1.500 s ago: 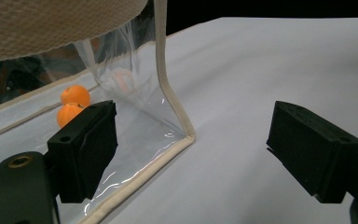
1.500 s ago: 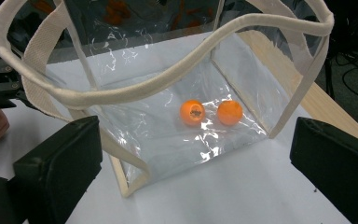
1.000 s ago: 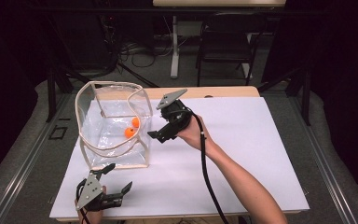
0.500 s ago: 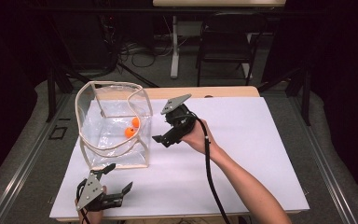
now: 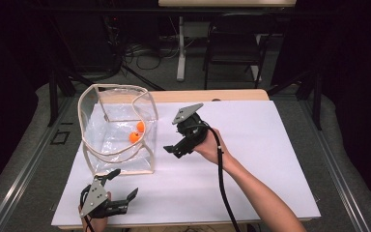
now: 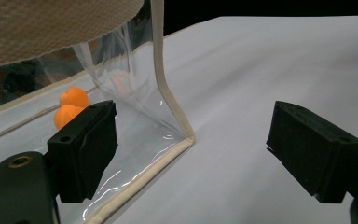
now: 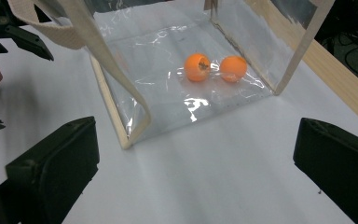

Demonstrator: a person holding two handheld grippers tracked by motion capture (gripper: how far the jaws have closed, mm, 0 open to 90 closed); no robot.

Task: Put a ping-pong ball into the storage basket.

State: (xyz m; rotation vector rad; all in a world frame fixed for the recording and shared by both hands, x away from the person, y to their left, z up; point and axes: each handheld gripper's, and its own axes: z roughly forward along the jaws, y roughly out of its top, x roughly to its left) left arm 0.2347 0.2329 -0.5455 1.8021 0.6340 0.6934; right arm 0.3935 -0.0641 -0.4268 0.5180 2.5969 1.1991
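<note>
A clear plastic bag (image 5: 121, 160) with beige trim stands open on the left of the white-covered table. Two orange fruits (image 5: 136, 135) lie side by side on its bottom. My right gripper (image 5: 175, 148) hovers just right of the bag, open and empty, jaws pointing down-left at it. In the right gripper view the fruits (image 7: 197, 66) show through the bag wall (image 7: 116, 116), beyond the open gripper (image 7: 196, 163). My left gripper (image 5: 124, 183) rests open near the table's front edge, below the bag. In its own view, the bag's corner (image 6: 186, 137) sits between its wide-apart pads (image 6: 86, 149).
A white sheet (image 5: 261, 159) covers the table, with a wooden edge (image 5: 222, 94) at the back. The right gripper's black cable (image 5: 222, 183) trails along the forearm. A chair (image 5: 232, 53) and floor cables (image 5: 140, 53) stand beyond the table.
My right gripper has drifted a little to the right and toward the person, away from the bag's rim. The left gripper, the bag and the fruits have stayed put.
</note>
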